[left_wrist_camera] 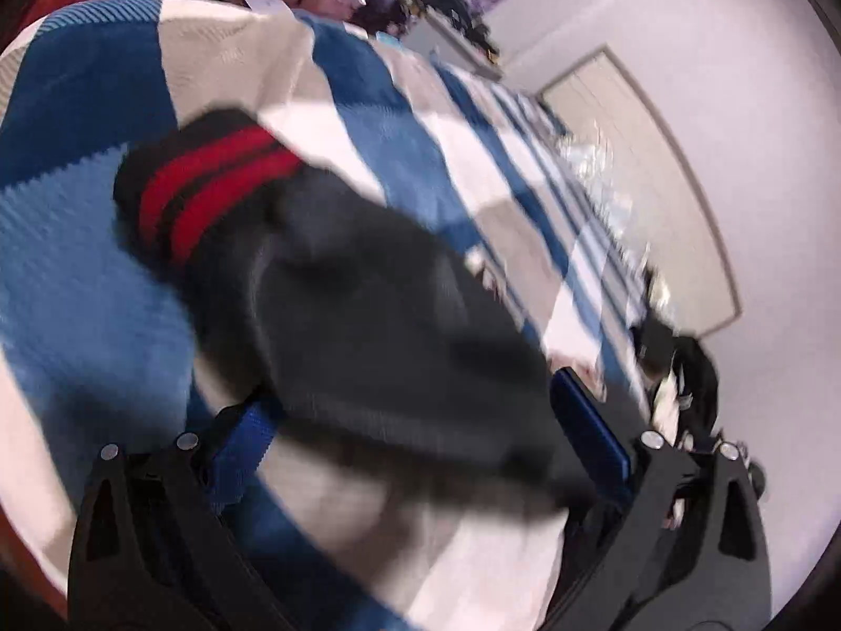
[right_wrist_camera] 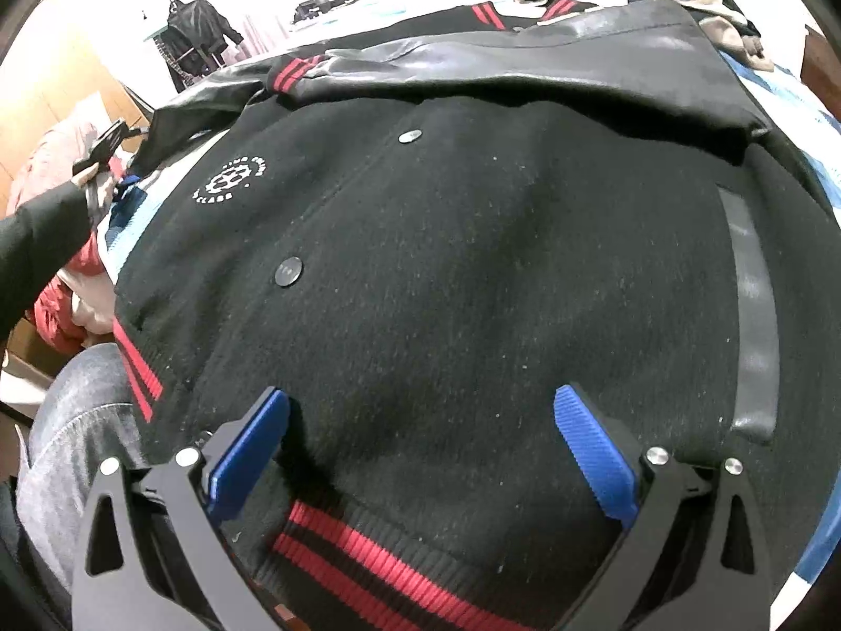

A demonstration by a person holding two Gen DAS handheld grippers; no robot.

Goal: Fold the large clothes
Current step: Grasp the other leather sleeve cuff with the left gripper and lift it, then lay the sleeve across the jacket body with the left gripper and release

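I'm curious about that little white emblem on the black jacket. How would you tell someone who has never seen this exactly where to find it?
Start with the big black jacket spread over the blue and white blanket. Follow its front row of round snap buttons up towards the glossy leather-look sleeve. The white emblem, a gear ringed by small letters, sits left of those buttons, the only print on the cloth.

The varsity jacket (right_wrist_camera: 447, 263) is black with red-striped ribbing and a white round logo at centre left. The blanket (left_wrist_camera: 79, 273) has blue and cream blocks.
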